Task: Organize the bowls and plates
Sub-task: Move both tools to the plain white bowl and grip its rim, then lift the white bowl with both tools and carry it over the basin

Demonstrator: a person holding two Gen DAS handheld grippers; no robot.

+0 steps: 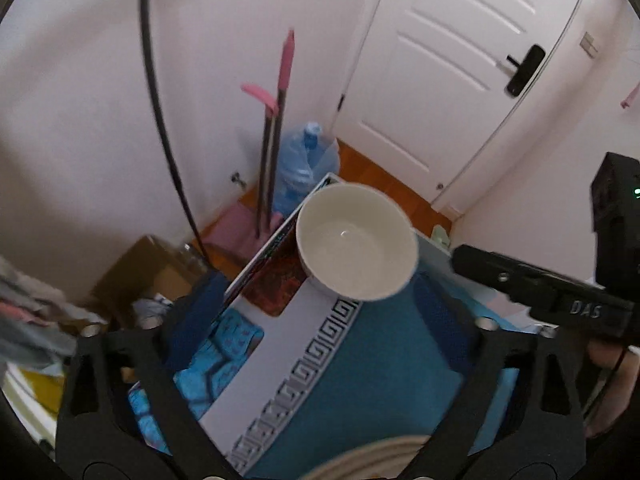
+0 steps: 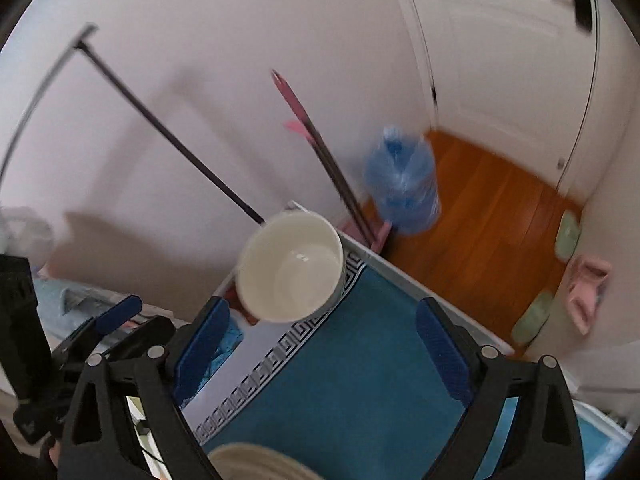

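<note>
A white bowl stands empty and upright on the far end of a blue cloth with a white key-pattern border. It also shows in the right wrist view. A cream plate rim lies at the near edge between the left fingers; it shows in the right wrist view too. My left gripper is open and empty, short of the bowl. My right gripper is open and empty, with the bowl ahead of its left finger. The right gripper's body shows at the right of the left wrist view.
A patterned red board leans by the bowl. Pink-handled mops and a blue water jug stand against the wall. A cardboard box sits at the left. A white door and wood floor lie beyond the table edge.
</note>
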